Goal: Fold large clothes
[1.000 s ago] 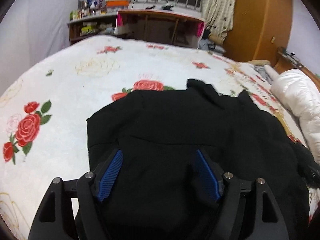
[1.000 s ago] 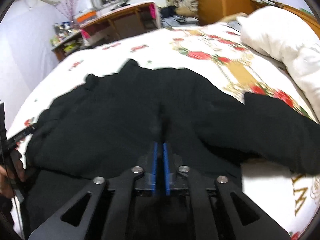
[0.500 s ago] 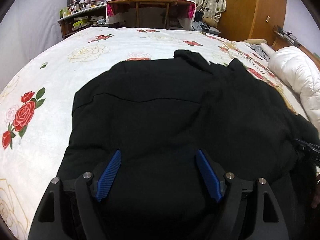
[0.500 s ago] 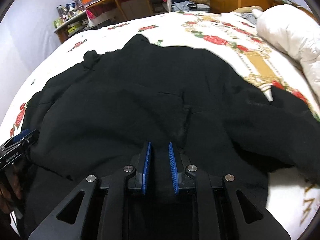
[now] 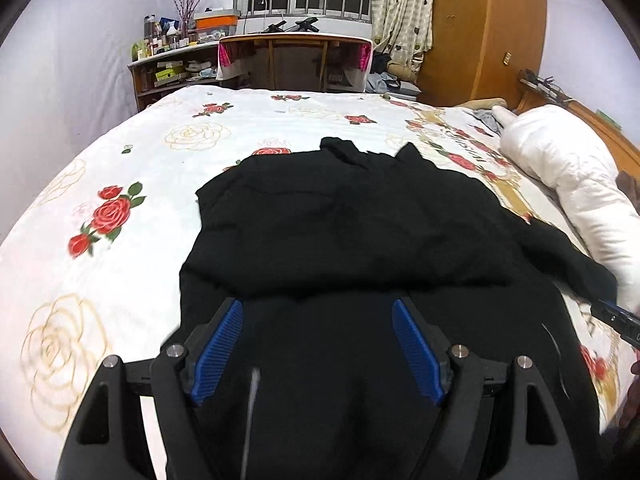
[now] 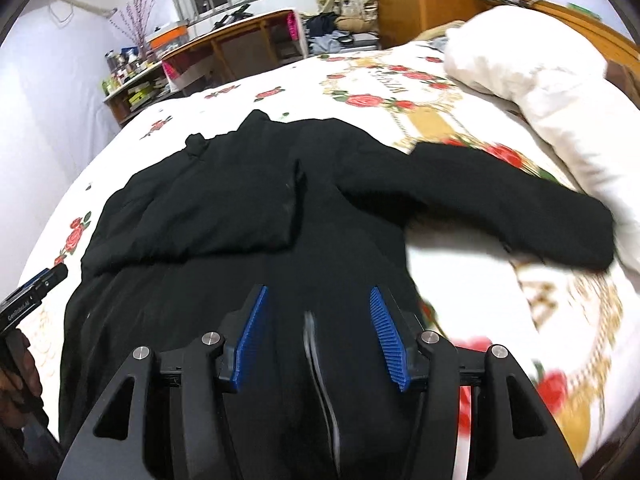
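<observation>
On the rose-print bedspread [image 5: 120, 168] lies the black coat [image 5: 360, 232], collar toward the far desk [image 5: 292, 60], body spread flat. Its left side and sleeve are now folded in across the chest, forming a doubled panel with a straight lower edge; a second ago the right gripper [image 6: 316, 340] was clamped on that cloth, and half a second ago its jaws had only begun to part. Its jaws have just been opening and now stand apart, blue pads clear of the fabric, nothing pinched between them, so it is released. Left gripper [image 5: 318, 344] is also spread wide and empty, hovering over the lower coat, same as before. Both views have pulled back toward the hem since a second ago.

Judgement: first sleeve fold is dropped and done; the other sleeve is likely next, then the lengthwise fold.

View differences: right wrist view shows the unfolded right sleeve [image 6: 520, 216] stretched out toward the white duvet [image 6: 560, 92], cuff just beside it, plus the folded panel's vertical edge; the left gripper tip and a hand show at its left border. Left wrist view shows the coat's clean left edge against the bedspread, with that sleeve only partly visible at right, and the right gripper's tip at its right border.
</observation>
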A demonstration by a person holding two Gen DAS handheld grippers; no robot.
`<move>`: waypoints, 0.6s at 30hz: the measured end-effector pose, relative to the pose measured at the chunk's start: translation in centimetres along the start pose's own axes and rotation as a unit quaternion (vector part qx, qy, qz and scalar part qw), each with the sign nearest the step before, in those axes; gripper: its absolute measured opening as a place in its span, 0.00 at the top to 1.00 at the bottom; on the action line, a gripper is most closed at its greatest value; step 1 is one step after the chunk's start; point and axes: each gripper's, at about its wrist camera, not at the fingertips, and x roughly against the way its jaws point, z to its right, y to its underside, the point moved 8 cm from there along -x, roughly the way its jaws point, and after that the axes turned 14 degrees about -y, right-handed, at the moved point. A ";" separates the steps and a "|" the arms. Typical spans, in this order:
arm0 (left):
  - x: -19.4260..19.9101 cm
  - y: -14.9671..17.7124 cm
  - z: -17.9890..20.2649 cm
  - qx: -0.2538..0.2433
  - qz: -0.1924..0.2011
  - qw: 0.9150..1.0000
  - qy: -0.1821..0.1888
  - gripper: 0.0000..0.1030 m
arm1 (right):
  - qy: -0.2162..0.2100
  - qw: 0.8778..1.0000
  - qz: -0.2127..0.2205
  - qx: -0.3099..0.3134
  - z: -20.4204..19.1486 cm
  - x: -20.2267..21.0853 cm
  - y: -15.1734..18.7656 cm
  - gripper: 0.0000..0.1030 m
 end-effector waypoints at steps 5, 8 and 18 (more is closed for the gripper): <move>3.9 2.2 0.2 -0.010 0.001 1.000 0.007 0.24 | 0.012 1.000 0.012 -0.016 0.6 4.3 2.9 0.48; 5.8 3.0 0.4 -0.010 -0.002 1.000 0.013 0.24 | 0.013 0.999 0.017 -0.026 1.1 6.1 3.9 0.48; 8.6 2.6 0.3 -0.002 0.007 1.000 0.016 0.23 | 0.049 0.996 0.046 -0.052 3.2 10.2 4.2 0.48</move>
